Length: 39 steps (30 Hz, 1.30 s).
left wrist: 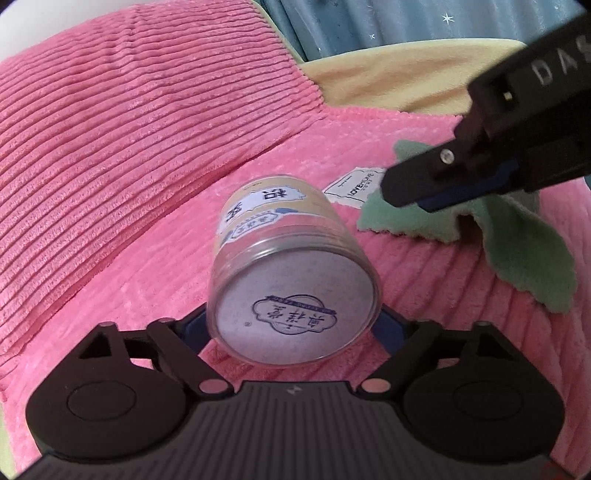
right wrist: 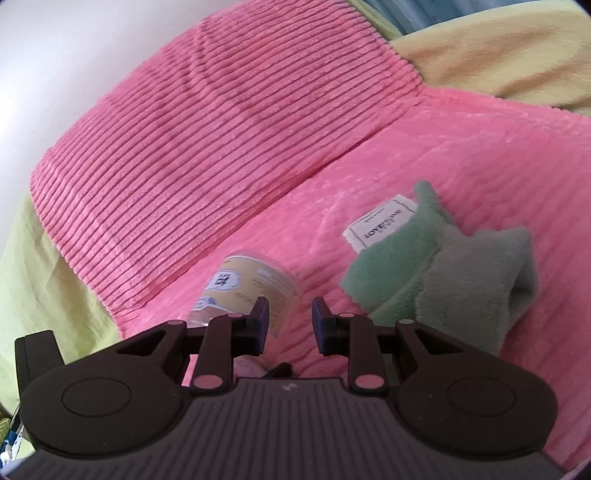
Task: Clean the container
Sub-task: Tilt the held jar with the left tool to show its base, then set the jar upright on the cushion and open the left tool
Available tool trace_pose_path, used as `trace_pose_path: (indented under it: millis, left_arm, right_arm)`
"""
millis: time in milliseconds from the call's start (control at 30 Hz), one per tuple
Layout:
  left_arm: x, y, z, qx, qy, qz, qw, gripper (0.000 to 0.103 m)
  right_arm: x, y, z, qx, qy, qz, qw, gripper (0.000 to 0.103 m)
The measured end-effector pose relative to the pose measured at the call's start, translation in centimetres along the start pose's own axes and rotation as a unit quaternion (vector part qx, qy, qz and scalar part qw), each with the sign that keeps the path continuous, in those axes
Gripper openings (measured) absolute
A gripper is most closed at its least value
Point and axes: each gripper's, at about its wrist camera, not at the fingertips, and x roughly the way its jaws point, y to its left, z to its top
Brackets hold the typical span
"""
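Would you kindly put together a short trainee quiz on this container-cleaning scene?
1. True or false: the left hand-held gripper grips the container by its sides.
2. Is the right hand-held gripper (a) shut on the green cloth, or (b) open with nothing between its fingers?
3. What white item lies partly under the green cloth on the pink blanket?

Key: 1 true. 2 b. 3 a printed label.

Home bedroom, pink corduroy pillow (left wrist: 147, 122) on pink plush blanket (right wrist: 461, 155), starry curtain (left wrist: 388, 26)
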Motion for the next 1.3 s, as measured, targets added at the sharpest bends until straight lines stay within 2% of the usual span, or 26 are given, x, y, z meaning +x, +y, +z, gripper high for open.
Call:
trace_pose_path:
  millis: [300,500,633,800,900,1167,1300]
  left_arm:
    - [-1.4,0.6,0.6,-0.007,0.012,-0.011,0.9998,0.088]
    - [-2.8,2.1,1.7,-0.052,-0.005,-0.035,0.9980,0.087]
    - [-2.6,2.2,2.1,-0.061,-0.011,-0.049,0.9968,0.086]
    - [-2.2,3.5,3.2,-0.100,-0.006,-0.079,0.9919,0.086]
    - [-1.9,3.9,3.7,-0.111,-0.006,-0.083,0.9904,0.087]
    - [-0.8,2.1,3.7,-0.068,-0.005,-0.058,0.9960,0.089]
    - [-0.5,1.1,3.3,-0.040,0.000,-0.041,0.9984,0.089]
  right_arm:
    - [-0.9,0.2,-0.3,-0.028,-0.003,-0.022,0.999,0.023]
    - [-0.8,0.4,-0.1,-0.042,-0.007,-0.030,0.999,0.023]
    - [-0.5,0.1,0.2,-0.046,-0.007,-0.037,0.998,0.023]
    - [-0.1,-0.2,0.5,-0.049,-0.007,-0.047,0.998,0.023]
    - [0.1,-0.4,0.7,-0.052,-0.007,-0.053,0.997,0.023]
    - [0.3,-0.5,0.5,-0.049,-0.008,-0.063,0.997,0.023]
    - [-1.9,-0.3,0.2,-0.070,-0.009,-0.085,0.994,0.023]
